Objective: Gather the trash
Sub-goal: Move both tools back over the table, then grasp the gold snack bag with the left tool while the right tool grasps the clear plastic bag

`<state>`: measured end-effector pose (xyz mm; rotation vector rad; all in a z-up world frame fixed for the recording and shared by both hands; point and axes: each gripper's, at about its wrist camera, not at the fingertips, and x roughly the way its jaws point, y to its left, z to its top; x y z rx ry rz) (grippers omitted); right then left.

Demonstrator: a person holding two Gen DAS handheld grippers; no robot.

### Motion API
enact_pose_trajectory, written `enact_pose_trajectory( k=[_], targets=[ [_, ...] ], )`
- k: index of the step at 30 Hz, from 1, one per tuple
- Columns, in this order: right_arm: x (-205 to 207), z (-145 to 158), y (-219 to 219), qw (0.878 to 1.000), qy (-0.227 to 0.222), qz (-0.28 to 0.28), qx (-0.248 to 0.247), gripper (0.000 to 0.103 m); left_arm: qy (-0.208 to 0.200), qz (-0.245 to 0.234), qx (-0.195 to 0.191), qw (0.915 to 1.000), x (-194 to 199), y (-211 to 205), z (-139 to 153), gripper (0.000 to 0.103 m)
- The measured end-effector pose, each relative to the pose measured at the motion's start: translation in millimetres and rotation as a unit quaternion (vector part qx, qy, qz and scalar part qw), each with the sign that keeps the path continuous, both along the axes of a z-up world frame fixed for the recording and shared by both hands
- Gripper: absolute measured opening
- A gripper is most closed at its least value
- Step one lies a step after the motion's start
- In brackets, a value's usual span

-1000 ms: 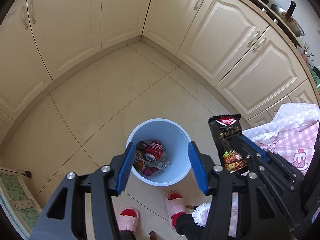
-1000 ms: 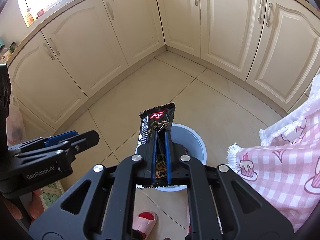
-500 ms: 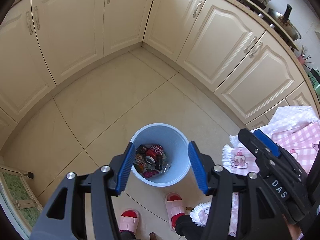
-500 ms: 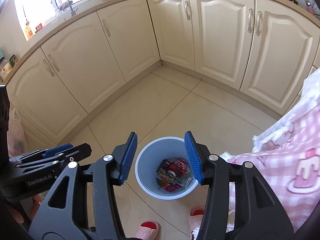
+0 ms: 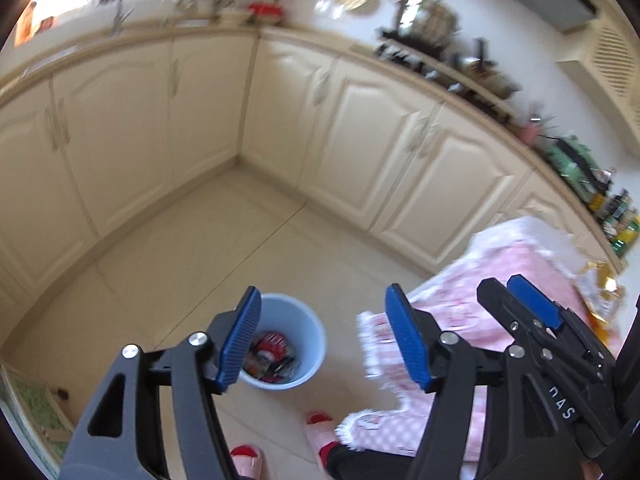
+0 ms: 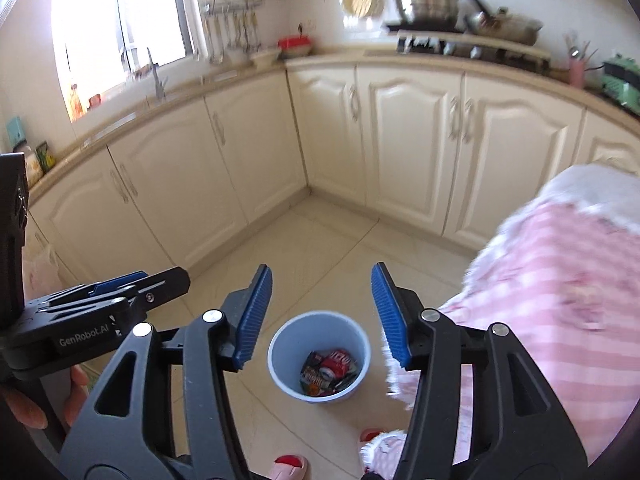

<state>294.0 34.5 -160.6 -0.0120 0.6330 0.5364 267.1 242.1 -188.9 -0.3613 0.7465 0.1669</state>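
left tool point(image 5: 322, 338): released, jaws just widened, nothing between them
right tool point(image 6: 322, 314): released, jaws just spread, nothing between them
trash point(image 6: 328, 372): wrappers and red can inside bin
bin point(image 6: 280, 364): blue, on the floor beside pink-checked cloth point(image 6: 560, 300)

The right gripper point(image 6: 322, 312) was seen with its blue pads spread apart, having just been opening, and nothing was held between them. Below and ahead of it, framed in the gap, a light blue bin point(image 6: 319, 356) stood on the tiled floor point(image 6: 316, 248), with a red can point(image 6: 338, 362) and dark wrappers point(image 6: 314, 374) lying inside. To the right of the gripper a pink checked cloth point(image 6: 552, 288) hung close by. To its left the left gripper point(image 6: 120, 292) was seen side-on. Cream cabinets point(image 6: 408, 136) were seen beyond, well apart from the gripper.
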Motion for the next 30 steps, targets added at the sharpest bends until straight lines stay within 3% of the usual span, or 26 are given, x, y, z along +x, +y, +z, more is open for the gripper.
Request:
enact_pose_trajectory(
  k=[8,13,22,26,30],
  targets=[
    [-49.0,58.7,-124.8,0.994,-0.064,-0.092,0.013,0.059,-0.056,-0.113,0.016,0.9918,-8.7,-116.4,61.9,0.066],
    [-69.1,69.8,-227.7,0.979,-0.079,-0.188,0.015,0.062,-0.066,-0.213,0.023,0.9745,1.7,-212.9,79.3,0.067],
    [-70.3,42.2,-376.4,0.946,-0.039,-0.320,0.029,0.067,-0.044,-0.337,0.030,0.9400,37.0,-355.4,70.5,0.067],
    [-61.7,24.9,-405.1,0.939,-0.013,-0.343,0.025,0.072,-0.025,-0.352,0.055,0.9339,60.5,-401.3,57.3,0.067],
    [-44.6,8.3,-420.9,0.938,0.016,-0.346,0.017,0.075,-0.019,-0.356,0.066,0.9319,80.3,-420.9,46.8,0.067]
  ],
)
